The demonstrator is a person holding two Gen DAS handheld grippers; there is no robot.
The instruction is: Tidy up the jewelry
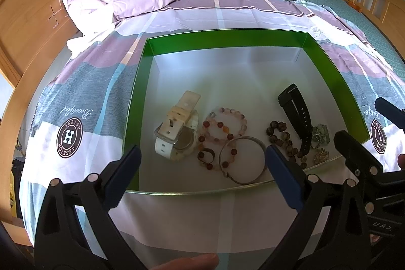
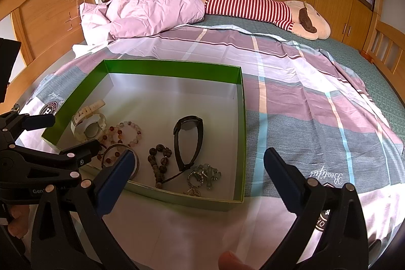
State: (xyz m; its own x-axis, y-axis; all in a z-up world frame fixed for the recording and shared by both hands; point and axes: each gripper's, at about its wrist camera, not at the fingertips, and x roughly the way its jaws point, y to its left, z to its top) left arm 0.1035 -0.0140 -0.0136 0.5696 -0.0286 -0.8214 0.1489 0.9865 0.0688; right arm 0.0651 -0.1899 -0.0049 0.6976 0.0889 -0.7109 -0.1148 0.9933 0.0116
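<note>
Fingers: both grippers spread, empty | left gripper (image 1: pixel 202 163) nearer, over near rim of green box (image 1: pixel 227 38) on bed | jewelry along near wall: silver bangle (image 1: pixel 243 160) straight ahead; black watch (image 1: pixel 297 115) strap runs near-far, right.

One green box (image 1: pixel 141 82) sits on the bed just ahead of the left hand-held gripper (image 1: pixel 202 163). Inside it are two watches, one white (image 1: pixel 177 133) and one black (image 1: pixel 296 110). There are two bead bracelets, one pink and red (image 1: pixel 222 128) and one brown (image 1: pixel 283 141). There is one silver bangle (image 1: pixel 243 161), one small ring (image 1: pixel 206 156), and two sparkly pins, one green (image 1: pixel 320 134) and one gold (image 1: pixel 321 156).
</note>
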